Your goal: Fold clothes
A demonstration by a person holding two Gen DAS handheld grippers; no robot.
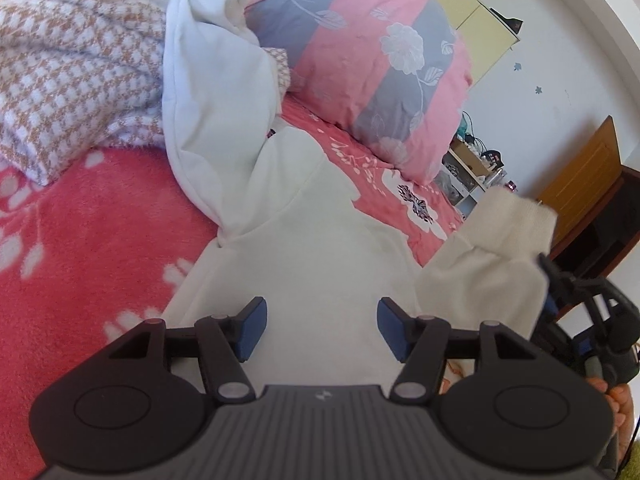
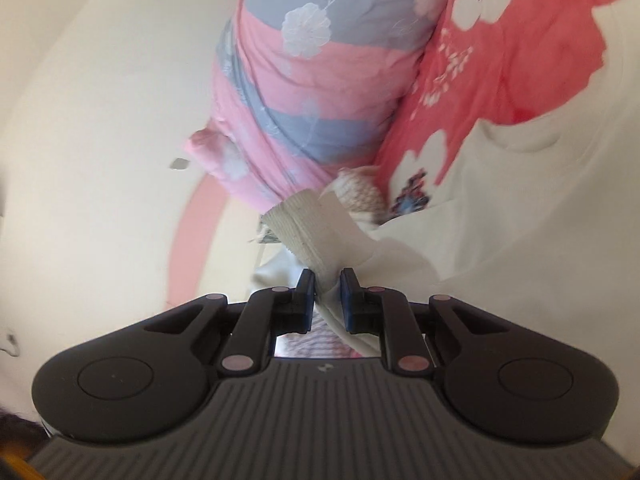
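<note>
A cream sweatshirt (image 1: 316,248) lies spread on the pink flowered bed cover (image 1: 92,224). My left gripper (image 1: 320,326) hovers open just above its body, nothing between the blue pads. One sleeve with a ribbed cuff (image 1: 516,220) is lifted at the right, held up by my right gripper (image 1: 550,280), which shows only in part there. In the right wrist view my right gripper (image 2: 327,294) is shut on that cream sleeve (image 2: 344,240), just behind the ribbed cuff (image 2: 294,222). The sweatshirt's body (image 2: 520,216) stretches away to the right.
A pink-and-grey striped quilt roll (image 1: 360,60) sits beyond the sweatshirt. A white garment (image 1: 212,120) and an orange houndstooth one (image 1: 72,72) are piled at the far left. Past the bed's right edge stand a cluttered shelf (image 1: 472,164) and a wooden door (image 1: 580,184).
</note>
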